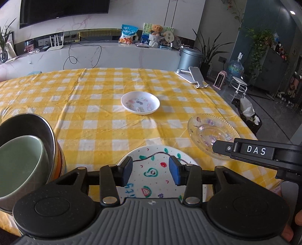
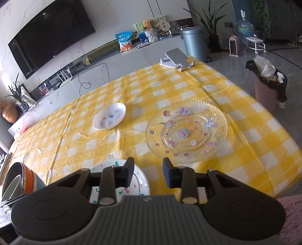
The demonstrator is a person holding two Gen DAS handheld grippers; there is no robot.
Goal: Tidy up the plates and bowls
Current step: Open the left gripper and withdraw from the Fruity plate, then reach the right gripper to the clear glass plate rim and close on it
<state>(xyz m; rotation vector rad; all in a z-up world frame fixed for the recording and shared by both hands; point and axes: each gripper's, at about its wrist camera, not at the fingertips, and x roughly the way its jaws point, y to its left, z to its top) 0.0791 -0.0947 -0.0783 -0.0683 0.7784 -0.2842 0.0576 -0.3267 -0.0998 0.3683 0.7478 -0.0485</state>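
On the checked worktop (image 1: pixel 98 120) our left tongs (image 1: pixel 150 170) hover wide over the painted plate (image 1: pixel 151 177); our right tongs (image 2: pixel 148 172), also wide and empty, face the glass plate (image 2: pixel 186 132). We judge lifting it comes next: a careful rim grip.

My table wears a yellow-and-white checked cloth (image 1: pixel 98 120), creased in places, and a phone stand (image 2: pixel 176 59) sits at its far corner. Beyond it a long white marble-look console (image 1: pixel 105 54) runs under a large dark television (image 1: pixel 62 10) on a pale veined wall. On the console I see a blue snack bag (image 1: pixel 128 34) and a teddy bear (image 1: pixel 156 30) in a basket. To the right stand a grey metal bin (image 2: pixel 194 42), a tall leafy plant (image 1: pixel 208 50), a water jug (image 2: pixel 245 28), a small pink heater (image 2: pixel 234 46) and a pink wastebasket (image 2: pixel 267 90) on glossy grey floor tiles. Daylight is soft.
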